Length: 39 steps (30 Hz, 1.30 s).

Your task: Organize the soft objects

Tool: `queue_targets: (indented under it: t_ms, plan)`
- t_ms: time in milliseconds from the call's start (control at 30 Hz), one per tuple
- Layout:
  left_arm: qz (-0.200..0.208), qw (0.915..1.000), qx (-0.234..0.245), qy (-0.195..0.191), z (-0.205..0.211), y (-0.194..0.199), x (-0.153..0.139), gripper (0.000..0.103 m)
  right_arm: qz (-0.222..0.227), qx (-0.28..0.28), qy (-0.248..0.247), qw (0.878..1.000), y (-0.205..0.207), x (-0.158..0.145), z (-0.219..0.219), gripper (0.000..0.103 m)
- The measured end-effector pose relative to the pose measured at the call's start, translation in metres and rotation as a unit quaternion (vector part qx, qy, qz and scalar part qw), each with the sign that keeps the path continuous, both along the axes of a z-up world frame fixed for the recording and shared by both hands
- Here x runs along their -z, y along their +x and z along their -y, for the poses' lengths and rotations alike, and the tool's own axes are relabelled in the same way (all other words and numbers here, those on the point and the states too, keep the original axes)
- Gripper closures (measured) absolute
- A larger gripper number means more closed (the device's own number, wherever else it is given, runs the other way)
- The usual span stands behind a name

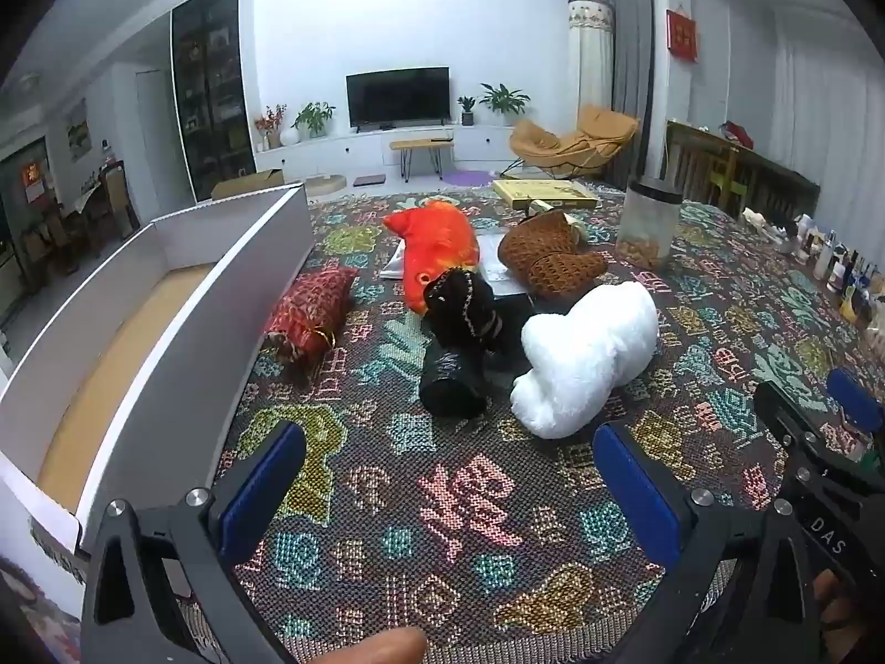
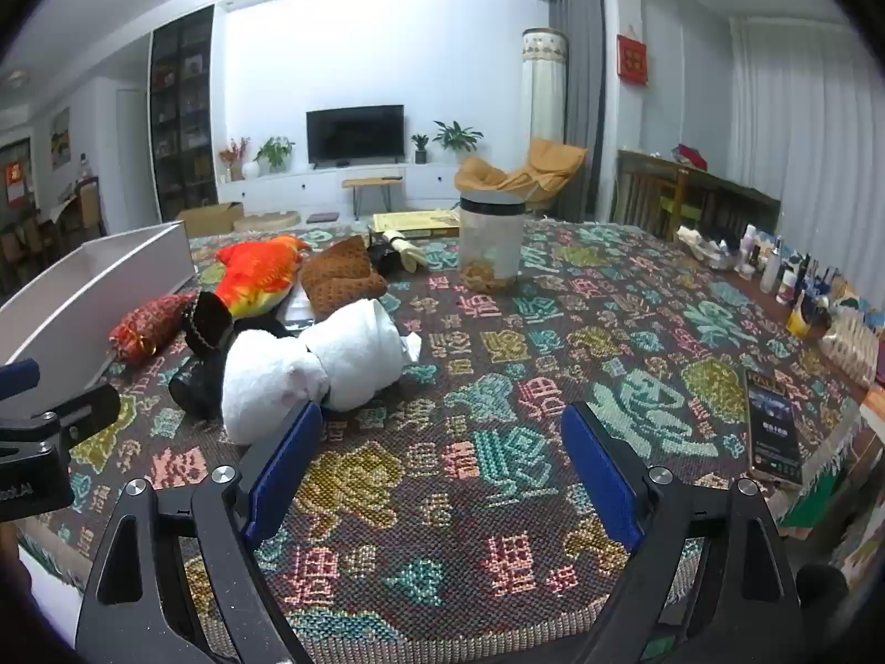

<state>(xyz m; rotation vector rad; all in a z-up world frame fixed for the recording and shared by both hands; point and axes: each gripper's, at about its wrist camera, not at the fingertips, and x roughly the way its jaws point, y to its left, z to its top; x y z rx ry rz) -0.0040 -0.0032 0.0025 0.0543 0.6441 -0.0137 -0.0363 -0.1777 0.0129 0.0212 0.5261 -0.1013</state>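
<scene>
My left gripper [image 1: 448, 476]: jaws spread wide, nothing between them, over the patterned cloth [image 1: 442, 525] near its front edge.

My right gripper [image 2: 442, 465]: jaws spread wide, empty, also above the front edge; its left pad sits just beside the white plush.

White plush [image 1: 586, 359]: nearest soft thing, lying on the cloth ahead of both grippers.

Black roll [image 1: 451, 382]: touching the white plush on its left.

Black pouch [image 1: 462, 304]: just behind the roll, resting against the orange fish.

Orange fish plush [image 1: 440, 246]: middle of the cloth.

Red patterned pouch [image 1: 312, 310]: toward the left edge, close to the box.

Brown knitted piece [image 1: 547, 254]: behind the white plush.

Long white box [image 1: 182, 299]: along the left edge, open and holding none of the soft things.

Clear jar [image 1: 647, 221]: toward the far edge, upright.
</scene>
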Motion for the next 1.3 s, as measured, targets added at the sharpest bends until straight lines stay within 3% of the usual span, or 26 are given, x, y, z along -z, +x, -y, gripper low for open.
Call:
queue_targets:
  t_ms: [33, 133, 1300]
  plan:
    - [0.004, 0.9998, -0.002, -0.018, -0.008, -0.009, 0.002, 0.000, 0.001, 0.000, 0.000, 1.000, 0.000, 0.000, 0.000, 0.013]
    - [-0.018, 0.9998, -0.005, -0.011, -0.006, 0.002, 0.002, 0.000, 0.001, 0.000, 0.000, 1.000, 0.000, 0.000, -0.001, 0.013]
    - [-0.026, 0.9996, -0.004, -0.010, -0.010, 0.003, 0.010, 0.000, 0.000, -0.001, 0.001, 1.000, 0.003, 0.004, -0.003, 0.013]
